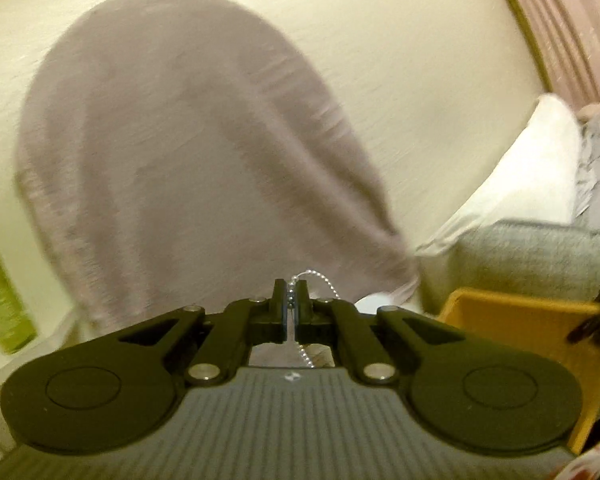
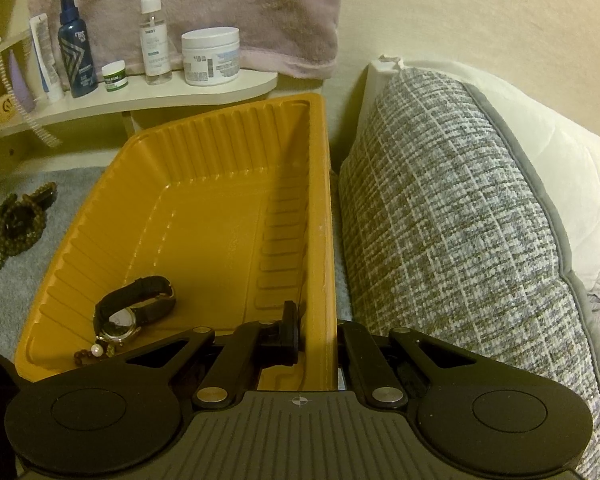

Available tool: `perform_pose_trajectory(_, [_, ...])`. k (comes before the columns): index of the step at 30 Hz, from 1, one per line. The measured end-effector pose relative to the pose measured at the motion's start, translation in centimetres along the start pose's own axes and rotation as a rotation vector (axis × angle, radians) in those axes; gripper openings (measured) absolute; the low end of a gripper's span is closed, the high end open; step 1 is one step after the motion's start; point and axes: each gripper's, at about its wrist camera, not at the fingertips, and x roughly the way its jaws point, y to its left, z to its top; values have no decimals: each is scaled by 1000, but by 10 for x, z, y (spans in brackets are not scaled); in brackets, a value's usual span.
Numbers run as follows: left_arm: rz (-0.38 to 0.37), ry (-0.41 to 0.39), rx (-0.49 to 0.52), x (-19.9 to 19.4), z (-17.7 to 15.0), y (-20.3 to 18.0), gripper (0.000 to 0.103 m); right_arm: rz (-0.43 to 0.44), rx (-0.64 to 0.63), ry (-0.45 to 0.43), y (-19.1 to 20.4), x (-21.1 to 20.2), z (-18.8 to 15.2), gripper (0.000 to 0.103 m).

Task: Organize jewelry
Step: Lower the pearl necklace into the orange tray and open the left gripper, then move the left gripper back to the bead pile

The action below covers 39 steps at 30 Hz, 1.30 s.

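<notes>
on my left feed i see a silvery bead chain (image 1: 305,276) against a dusty mauve towel (image 1: 172,152) and a cream wall (image 1: 400,80), with a lime green bottle (image 1: 2,292) at the edge. on my right feed the ribbed tray (image 2: 204,152) is mustard yellow, holding a black-strapped watch (image 2: 130,308) and a white pearl (image 2: 97,351). the cushion (image 2: 460,220) is a grey-blue and white woven check with grey piping. brown beads (image 2: 12,224) lie on grey fabric. both claws are black.

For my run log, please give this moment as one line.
left gripper: shut on silver bead chain | right gripper: shut on yellow tray wall
</notes>
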Motion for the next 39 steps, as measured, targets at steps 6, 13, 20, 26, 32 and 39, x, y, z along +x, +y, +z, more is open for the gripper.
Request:
perform_pose_trajectory(6, [-140, 27, -19, 25, 6, -36, 3, 4, 5, -8, 0, -2, -1, 3])
perform_pose_trajectory(13, [-266, 145, -3, 63, -16, -80, 3, 7, 8, -12, 0, -5, -2, 3])
perform_pose_trajectory(20, [-301, 245, -21, 99, -44, -96, 3, 6, 8, -10, 1, -5, -2, 3])
perform_pose_trajectory(26, [-292, 280, -49, 107, -53, -93, 3, 3, 12, -5, 0, -2, -2, 3])
perform_pose_trajectory(32, [-291, 284, -68, 105, -52, -86, 29, 4, 14, -4, -1, -1, -1, 3])
perform_pose_trajectory(39, [-160, 293, -147, 77, -65, -42, 29, 5, 16, -5, -1, -1, -3, 3])
